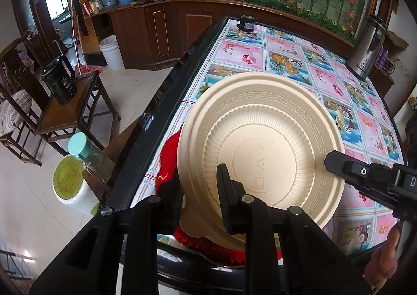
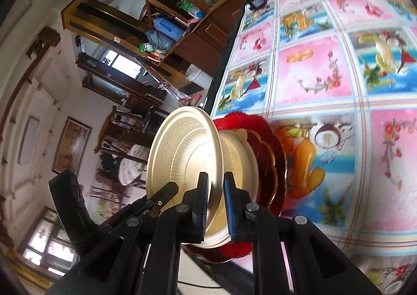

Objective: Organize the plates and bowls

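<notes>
A beige plate [image 1: 260, 143] with a ribbed, key-pattern rim is held above a beige bowl [image 1: 208, 229] and a red plate [image 1: 169, 164] stacked near the table's front edge. My left gripper [image 1: 200, 196] is shut on the beige plate's near rim. My right gripper [image 2: 216, 188] is shut on the same beige plate [image 2: 182, 156] at its opposite rim; one of its fingers [image 1: 338, 162] shows in the left wrist view. The beige bowl [image 2: 242, 154] and red plate [image 2: 271, 154] show behind it.
The table [image 1: 286, 60] has a pink and blue fruit-pattern cloth. A steel kettle [image 1: 367, 49] stands at the far right and a small black device [image 1: 246, 24] at the far edge. Left of the table are a wooden stool with a black jug [image 1: 58, 81] and a white cup [image 1: 71, 185].
</notes>
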Demonstrator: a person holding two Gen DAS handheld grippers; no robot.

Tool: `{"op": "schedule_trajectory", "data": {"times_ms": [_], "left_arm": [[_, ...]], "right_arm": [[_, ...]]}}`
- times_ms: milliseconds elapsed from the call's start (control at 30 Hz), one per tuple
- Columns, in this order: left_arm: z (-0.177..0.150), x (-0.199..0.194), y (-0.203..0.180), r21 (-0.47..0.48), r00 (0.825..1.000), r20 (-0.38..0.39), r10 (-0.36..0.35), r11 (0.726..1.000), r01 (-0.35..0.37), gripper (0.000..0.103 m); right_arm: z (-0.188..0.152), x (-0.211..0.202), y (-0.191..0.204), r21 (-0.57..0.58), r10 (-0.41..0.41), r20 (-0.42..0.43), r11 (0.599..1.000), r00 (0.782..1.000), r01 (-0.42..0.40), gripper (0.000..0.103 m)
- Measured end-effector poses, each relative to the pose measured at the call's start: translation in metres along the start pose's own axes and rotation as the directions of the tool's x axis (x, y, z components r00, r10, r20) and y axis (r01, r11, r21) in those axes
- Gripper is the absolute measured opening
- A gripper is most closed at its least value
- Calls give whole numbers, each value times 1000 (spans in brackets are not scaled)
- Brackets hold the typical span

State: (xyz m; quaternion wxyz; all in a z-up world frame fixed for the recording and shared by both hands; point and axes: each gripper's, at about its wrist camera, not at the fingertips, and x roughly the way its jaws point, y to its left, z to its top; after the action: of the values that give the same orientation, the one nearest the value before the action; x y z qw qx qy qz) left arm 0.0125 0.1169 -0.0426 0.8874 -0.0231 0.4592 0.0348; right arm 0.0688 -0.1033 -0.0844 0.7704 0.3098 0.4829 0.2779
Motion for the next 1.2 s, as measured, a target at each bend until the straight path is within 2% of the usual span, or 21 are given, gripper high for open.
{"op": "schedule_trajectory", "data": {"times_ms": [367, 667, 1200], "left_arm": [[-5, -5, 1, 81, 997, -67, 26, 997, -20, 23], [-7, 6, 0, 67, 994, -110, -2, 998, 9, 23], [2, 15, 2, 98, 985, -171, -24, 994, 41, 23]], "right_arm": [[-3, 5, 8, 3, 37, -66, 999, 997, -37, 14], [-4, 8, -1, 20, 35, -82, 999, 996, -33, 15], [0, 9, -6, 62, 34, -101, 998, 994, -27, 15]]}}
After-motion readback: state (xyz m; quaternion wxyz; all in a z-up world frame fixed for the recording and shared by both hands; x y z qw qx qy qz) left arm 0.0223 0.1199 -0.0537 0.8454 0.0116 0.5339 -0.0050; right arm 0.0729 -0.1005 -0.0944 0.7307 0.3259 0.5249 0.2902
